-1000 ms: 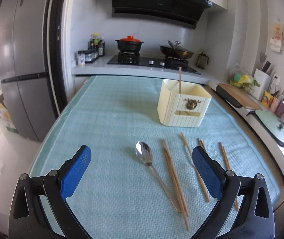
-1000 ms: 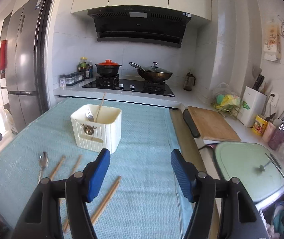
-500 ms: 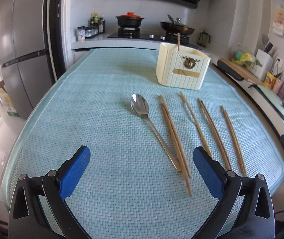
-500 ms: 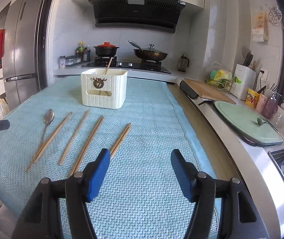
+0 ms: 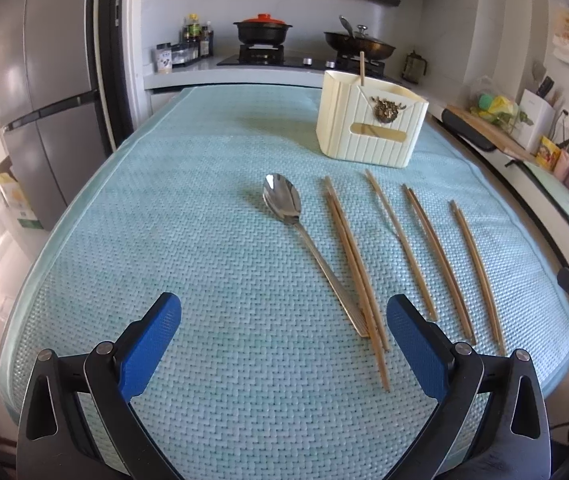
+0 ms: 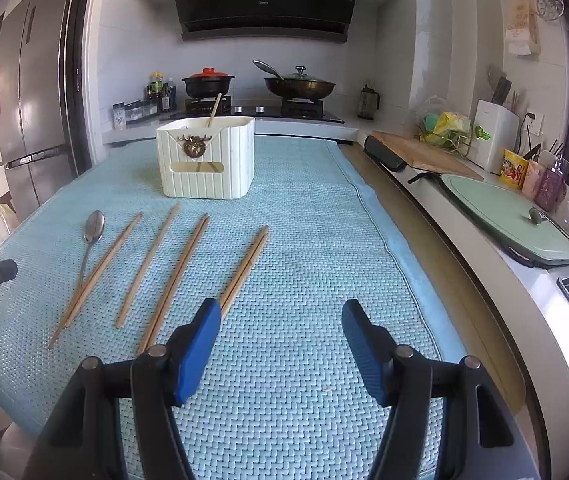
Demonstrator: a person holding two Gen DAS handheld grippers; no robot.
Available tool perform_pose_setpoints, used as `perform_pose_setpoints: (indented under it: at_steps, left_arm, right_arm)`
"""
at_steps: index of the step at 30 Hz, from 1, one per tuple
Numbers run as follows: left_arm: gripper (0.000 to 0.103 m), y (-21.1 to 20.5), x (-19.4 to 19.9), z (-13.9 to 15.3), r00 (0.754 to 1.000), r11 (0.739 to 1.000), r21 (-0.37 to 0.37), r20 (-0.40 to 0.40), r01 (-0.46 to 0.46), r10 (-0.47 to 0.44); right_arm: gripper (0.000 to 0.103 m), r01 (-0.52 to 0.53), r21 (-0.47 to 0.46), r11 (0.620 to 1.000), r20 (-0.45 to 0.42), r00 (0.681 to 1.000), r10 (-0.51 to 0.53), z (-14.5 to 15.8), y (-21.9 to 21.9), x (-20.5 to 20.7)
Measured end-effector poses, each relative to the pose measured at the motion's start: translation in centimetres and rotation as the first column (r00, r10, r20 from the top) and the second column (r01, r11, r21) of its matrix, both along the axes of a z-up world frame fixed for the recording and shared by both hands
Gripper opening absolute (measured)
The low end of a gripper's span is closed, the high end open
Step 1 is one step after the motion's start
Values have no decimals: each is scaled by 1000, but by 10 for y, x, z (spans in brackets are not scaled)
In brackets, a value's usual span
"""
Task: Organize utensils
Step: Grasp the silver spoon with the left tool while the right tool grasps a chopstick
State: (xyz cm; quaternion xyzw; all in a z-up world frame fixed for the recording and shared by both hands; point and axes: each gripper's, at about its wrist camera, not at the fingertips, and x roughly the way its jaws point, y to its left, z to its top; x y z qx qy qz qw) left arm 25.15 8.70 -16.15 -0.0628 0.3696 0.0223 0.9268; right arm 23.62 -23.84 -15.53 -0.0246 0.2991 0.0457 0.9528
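- Left tongs (image 5: 283, 316) hover spread wide over the near desk (image 5: 188, 208), holding nothing; right tongs (image 6: 281, 322) likewise gape empty.
- Spoon (image 5: 290, 216) lies at 12 o'clock from the left tongs, its handle touching a chopstick pair (image 5: 354, 264); more chopsticks (image 5: 436, 256) fan toward 2 o'clock.
- Only the right view shows the bare mat strip at 1 o'clock, running to the desk's right edge (image 6: 368, 200).
- Cream utensil holder (image 6: 206, 160) stands beyond, one stick upright inside.
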Motion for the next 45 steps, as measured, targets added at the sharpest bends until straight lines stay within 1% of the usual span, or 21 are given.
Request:
perform_pose_setpoints:
  at_steps: [4, 10, 14, 16, 20, 23, 25, 29, 33, 36, 39, 40, 42, 45]
  left_arm:
    - [102, 4, 3, -3, 1000, 1000, -6, -10, -19, 19]
    - [102, 7, 7, -8, 999, 999, -6, -34, -39, 38]
    - [102, 7, 9, -9, 998, 999, -3, -41, -47, 47]
    - [102, 8, 10, -10, 998, 999, -6, -42, -50, 50]
    - [102, 9, 11, -9, 998, 999, -3, -41, -52, 52]
    - [102, 10, 11, -9, 998, 998, -2, -40, -56, 56]
    - [102, 12, 11, -9, 997, 998, -5, -40, -60, 60]
    - [102, 15, 9, -9, 997, 997, -8, -39, -73, 72]
    - [102, 17, 8, -10, 996, 996, -6, -40, -84, 84]
    - [102, 19, 7, -11, 995, 996, -1, -41, -90, 90]
    - [102, 21, 7, -12, 994, 995, 2, -44, -95, 95]
    - [102, 21, 7, -12, 994, 995, 1, -46, -95, 95]
    - [102, 21, 9, -14, 994, 996, -4, -51, -93, 92]
    - [102, 22, 16, -16, 994, 996, -13, -64, -84, 83]
  right_arm:
    - [54, -10, -1, 1000, -15, 1000, 10, -1, 2, 3]
    - [43, -24, 18, 1000, -46, 999, 24, -6, 4, 11]
    - [39, -25, 53, 998, -82, 996, 29, -11, 2, 21]
    - [35, -21, 73, 997, -107, 994, 29, -16, 0, 28]
    - [31, -10, 114, 993, -162, 986, 29, -25, -2, 45]
    - [28, -35, 105, 994, -195, 979, 55, -30, 3, 61]
    - [20, -52, 98, 994, -217, 974, 72, -33, 8, 73]
    - [18, -64, 154, 986, -266, 958, 104, -40, 14, 96]
    - [18, -74, 170, 983, -315, 941, 125, -50, 23, 114]
    - [14, -91, 126, 988, -344, 930, 129, -56, 33, 119]
    - [13, -88, 77, 993, -346, 932, 110, -55, 37, 120]
    - [13, -76, 70, 995, -357, 929, 96, -56, 36, 120]
    - [12, -57, 98, 994, -367, 926, 89, -58, 29, 119]
    - [12, -67, 77, 995, -367, 926, 90, -57, 29, 117]
